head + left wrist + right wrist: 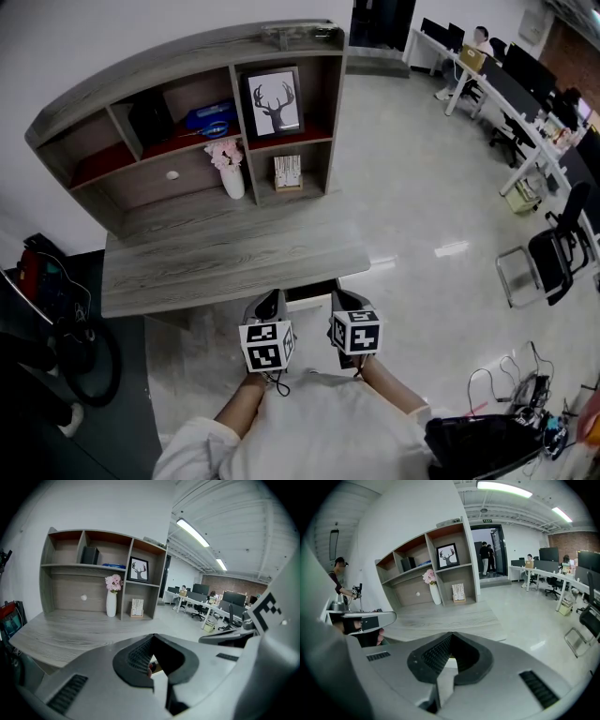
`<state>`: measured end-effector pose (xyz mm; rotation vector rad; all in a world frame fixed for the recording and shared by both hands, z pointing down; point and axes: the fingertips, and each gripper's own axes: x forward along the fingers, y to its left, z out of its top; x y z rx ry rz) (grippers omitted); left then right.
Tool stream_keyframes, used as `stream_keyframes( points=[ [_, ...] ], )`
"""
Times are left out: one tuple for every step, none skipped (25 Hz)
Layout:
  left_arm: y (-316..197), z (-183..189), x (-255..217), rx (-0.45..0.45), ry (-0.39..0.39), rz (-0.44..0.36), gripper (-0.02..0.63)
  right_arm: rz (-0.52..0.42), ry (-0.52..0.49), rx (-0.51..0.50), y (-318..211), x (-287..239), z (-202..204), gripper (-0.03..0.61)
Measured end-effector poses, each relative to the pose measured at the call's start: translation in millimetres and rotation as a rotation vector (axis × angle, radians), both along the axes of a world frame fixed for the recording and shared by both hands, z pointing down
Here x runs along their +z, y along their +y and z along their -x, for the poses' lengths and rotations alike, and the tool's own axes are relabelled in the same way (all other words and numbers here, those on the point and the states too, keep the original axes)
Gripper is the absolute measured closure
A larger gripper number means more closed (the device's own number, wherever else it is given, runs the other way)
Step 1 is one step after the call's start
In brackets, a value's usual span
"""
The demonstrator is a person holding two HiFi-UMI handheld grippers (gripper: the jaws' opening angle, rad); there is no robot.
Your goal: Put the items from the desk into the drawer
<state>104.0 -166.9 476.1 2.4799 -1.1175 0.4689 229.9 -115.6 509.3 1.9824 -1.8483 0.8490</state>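
The grey wood-grain desk [234, 258] carries a curved hutch [187, 56] of open compartments. One holds a framed deer picture [275, 103]. A slim white vase [233, 180] stands on the desk against the hutch. The drawer [309, 302] shows under the desk's front edge. Left gripper [269, 305] and right gripper [345, 302]: jaws fully together, empty.

Bright ceiling tubes [192, 532], floor [450, 249] glare, fisheye-warped edges.

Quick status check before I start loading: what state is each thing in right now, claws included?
Left claw: shut, empty.
Right claw: shut, empty.
Knobbed drawer: closed.
Vase: upright on the desk, flowers in it.
Deer picture: standing upright on its shelf.
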Motion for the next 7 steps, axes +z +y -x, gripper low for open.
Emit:
stream_keyframes(
  points=[
    [-0.3, 0.5, 0.4, 0.002, 0.000, 0.000, 0.606, 0.000, 0.001, 0.002, -0.1, 0.3, 0.6, 0.580],
    [-0.5, 1.3, 0.9, 0.004, 0.000, 0.001, 0.606, 0.000, 0.001, 0.003, -0.1, 0.6, 1.5, 0.580],
    [-0.3, 2.3, 1.5, 0.005, -0.001, 0.002, 0.606, 0.001, 0.000, 0.004, 0.3, 1.1, 2.8, 0.580],
    [0.2, 3.5, 2.1, 0.007, -0.003, 0.003, 0.606, 0.002, -0.001, 0.005, 1.2, 1.8, 4.4, 0.580],
    [0.7, 4.6, 2.5, 0.009, -0.004, 0.003, 0.606, 0.003, -0.003, 0.006, 2.3, 2.5, 5.9, 0.580],
    [1.1, 5.5, 2.7, 0.010, -0.006, 0.004, 0.606, 0.005, -0.005, 0.007, 3.3, 3.1, 7.3, 0.580],
    [1.6, 6.3, 2.8, 0.012, -0.008, 0.005, 0.606, 0.006, -0.007, 0.008, 4.4, 3.7, 8.5, 0.580]
  ],
)
